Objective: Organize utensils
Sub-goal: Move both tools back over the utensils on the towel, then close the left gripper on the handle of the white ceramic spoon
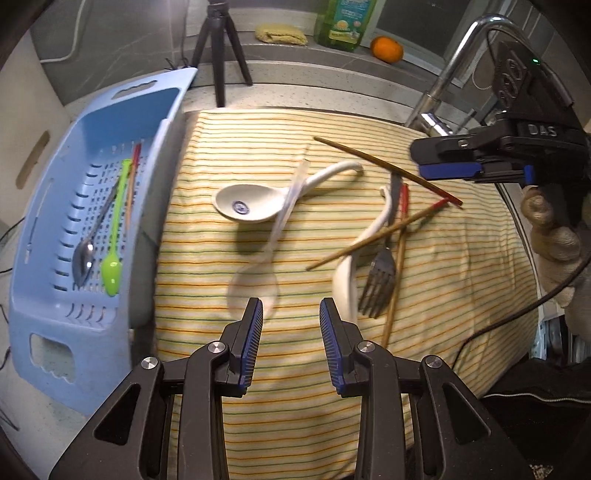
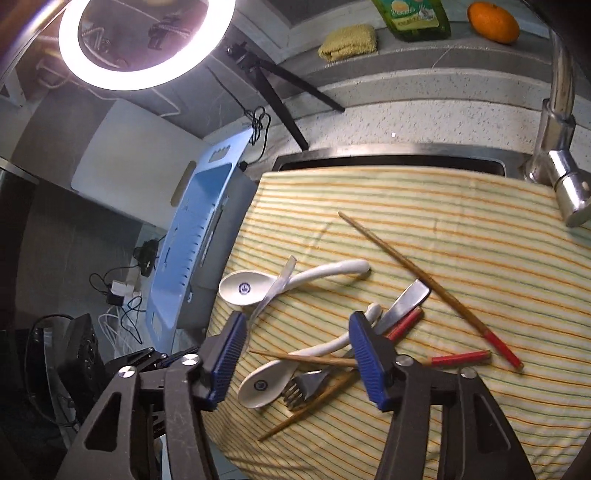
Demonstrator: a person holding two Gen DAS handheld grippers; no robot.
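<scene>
My left hand-held gripper (image 1: 291,308) hangs over the near edge of the striped cloth (image 1: 461,258), its jaws wide apart and holding nothing. Just beyond its fingertips lies a clear plastic spoon (image 1: 273,243), bowl toward me, its handle running away across a white ceramic spoon (image 1: 255,201) with a blue mark, which sits at the middle of the cloth.

My right hand-held gripper (image 2: 298,325) is also spread wide and empty, over the cluster of utensils at the cloth's right half. In the left wrist view I see this same gripper at the right edge, carried by a gloved hand (image 1: 554,229).

The cluster holds a second white ceramic spoon (image 2: 273,376), a dark metal fork (image 2: 306,384) lying beside it with tines toward me, and three red-tipped wooden chopsticks crossing them. One chopstick (image 2: 458,357) crosses over the spoon; another (image 1: 395,280) runs alongside the fork. A third chopstick (image 2: 424,284) lies apart, diagonal toward the far right corner.

On the counter at the cloth's left edge stands a blue perforated basket (image 1: 55,332). Inside it lie a metal spoon (image 1: 83,260), a green plastic spoon (image 1: 112,271) and one more chopstick (image 1: 131,184), side by side.

Farther off, along the back ledge, I note a tripod (image 1: 221,48), a yellow sponge cloth (image 1: 280,34), a green bottle (image 1: 345,22), an orange (image 1: 386,48), and the faucet (image 1: 454,70) at the far right.
</scene>
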